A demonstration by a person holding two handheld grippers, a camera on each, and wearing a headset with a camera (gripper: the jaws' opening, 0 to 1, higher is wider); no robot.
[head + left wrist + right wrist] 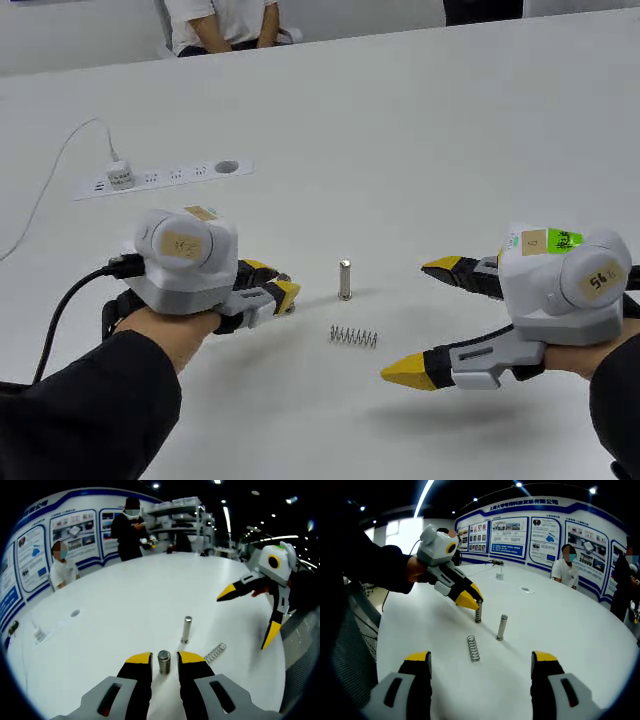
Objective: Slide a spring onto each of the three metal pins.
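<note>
Left gripper (165,655): narrow, jaws flanking a sprung pin (164,662) left of the bare pin (345,279); clamping cannot be confirmed. Right gripper (412,320): wide, empty, right of the bare pin. 1 spring (354,336) lies on the bench (420,140), just beside the bare pin.

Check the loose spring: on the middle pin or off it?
Off. The spring lies flat on the table, beside and apart from the upright pin, whose shaft is bare.

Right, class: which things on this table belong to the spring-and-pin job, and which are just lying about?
Job:
- bare pin
- loose spring
- pin wearing a spring

Lying about:
- power strip
- white charger
</note>
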